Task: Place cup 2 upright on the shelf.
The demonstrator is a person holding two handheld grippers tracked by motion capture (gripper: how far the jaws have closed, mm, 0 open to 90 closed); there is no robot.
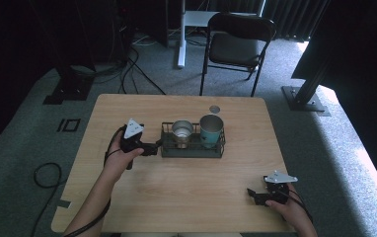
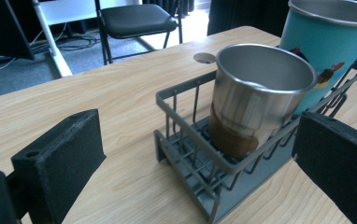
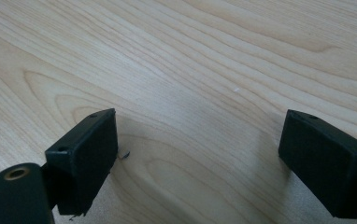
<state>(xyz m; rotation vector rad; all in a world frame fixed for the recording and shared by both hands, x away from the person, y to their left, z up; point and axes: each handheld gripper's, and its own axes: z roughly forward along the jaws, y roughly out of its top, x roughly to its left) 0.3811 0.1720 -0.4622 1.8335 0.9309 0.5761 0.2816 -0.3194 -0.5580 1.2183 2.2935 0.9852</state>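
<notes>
Steel cup (image 2: 256,98) sits in the wire rack (image 2: 204,168), teal cup (image 2: 326,46) at its 3 o'clock. L gripper (image 1: 153,147), jaws apart, lines up at rack's 9 o'clock end, prob to grab it. R gripper (image 1: 256,196) idles wide open on bare table (image 3: 190,56).

Black chair (image 1: 236,42) beyond the wooden table (image 1: 176,187)

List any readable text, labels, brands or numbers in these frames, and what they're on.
No readable text anywhere.
Teal cup: a small printed picture, no words legible.
Steel cup: bare metal, no marking.
Rack: no label.
Left gripper and right gripper: the grey plates carry small dark marks, too small to read.
</notes>
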